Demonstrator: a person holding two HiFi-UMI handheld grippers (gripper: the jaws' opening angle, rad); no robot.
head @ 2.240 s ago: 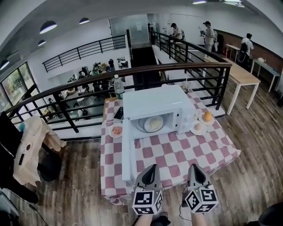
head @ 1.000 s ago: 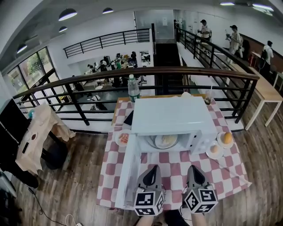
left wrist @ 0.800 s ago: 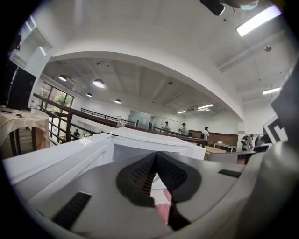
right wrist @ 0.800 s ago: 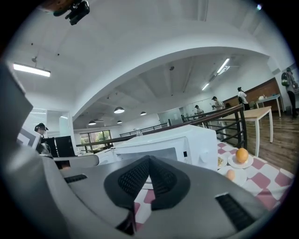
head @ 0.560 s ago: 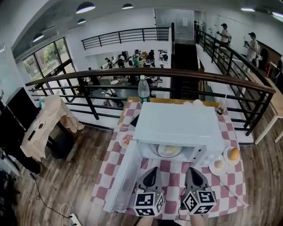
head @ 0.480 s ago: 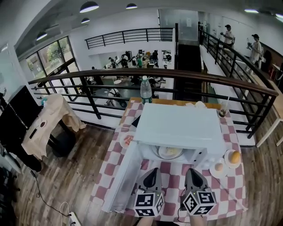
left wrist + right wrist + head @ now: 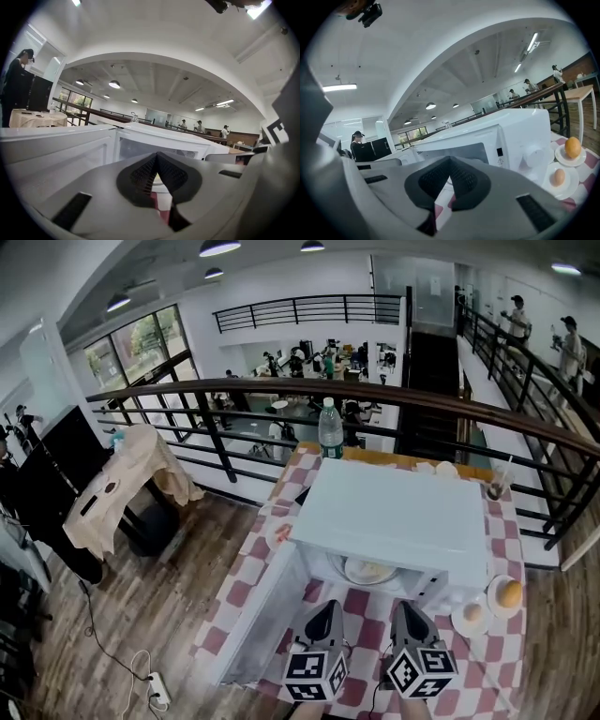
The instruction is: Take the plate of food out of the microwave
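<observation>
Fingers (image 7: pixel 140 176) of our left gripper (image 7: pixel 157 158) meet at their tips with nothing between them, and those (image 7: pixel 465 180) of our right gripper (image 7: pixel 450 162) are pressed together, just as empty. We hold the pair side by side, low over the near edge of the table, in front of the microwave and touching none of it.

Behind the table a dark railing (image 7: pixel 394 399) curves across the balcony, above a lower floor. A red-and-white checked cloth (image 7: pixel 253 554) covers the table. On it stands the white microwave (image 7: pixel 394 517), its door (image 7: pixel 258 615) swung fully open toward our left. The plate of food (image 7: pixel 370 570) sits inside the cavity, a pale heap on it, apart from both grippers, which point toward the opening.

A water bottle (image 7: pixel 330 427) with a green cap stands upright behind the microwave at the far edge. A cup with a straw (image 7: pixel 496 489) stands near the far right corner. To the right of the microwave two small white plates lie just beside each other: the farther one (image 7: pixel 562 161) carries an orange (image 7: pixel 573 147), the nearer one (image 7: pixel 569 185) an egg (image 7: pixel 558 176). Left of the microwave, past the door's hinge, another small plate (image 7: pixel 279 532) holds something reddish that we cannot make out.
</observation>
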